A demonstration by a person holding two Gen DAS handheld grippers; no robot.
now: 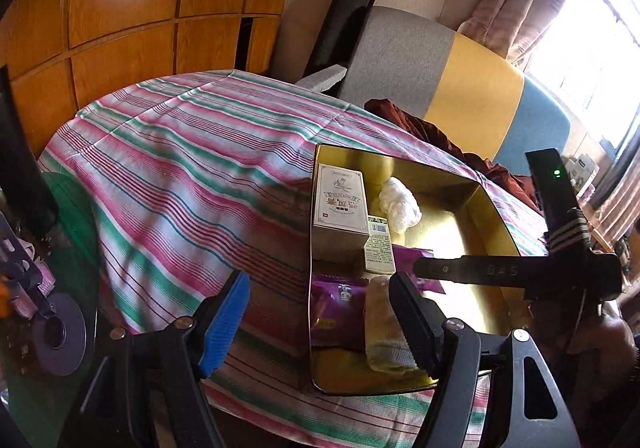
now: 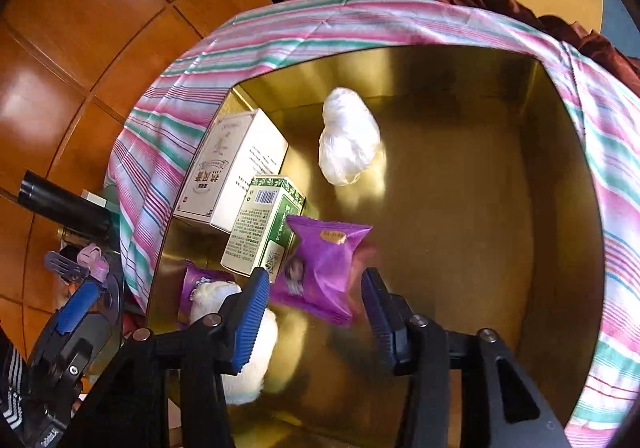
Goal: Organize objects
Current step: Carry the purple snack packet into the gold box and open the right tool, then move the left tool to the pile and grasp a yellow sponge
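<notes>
Blue-padded fingers (image 2: 252,320) of the right gripper (image 2: 316,312) stand spread around a purple snack packet (image 2: 324,268) without pressing it — the packet sits inside the gold tray (image 2: 460,248), just beside a green box (image 2: 264,224). Left gripper (image 1: 320,324) hangs open over the tray's near edge — nothing between its pads.

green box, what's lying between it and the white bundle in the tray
Nothing: in the right wrist view, bare gold tray floor separates the green box from the white bundle.
</notes>
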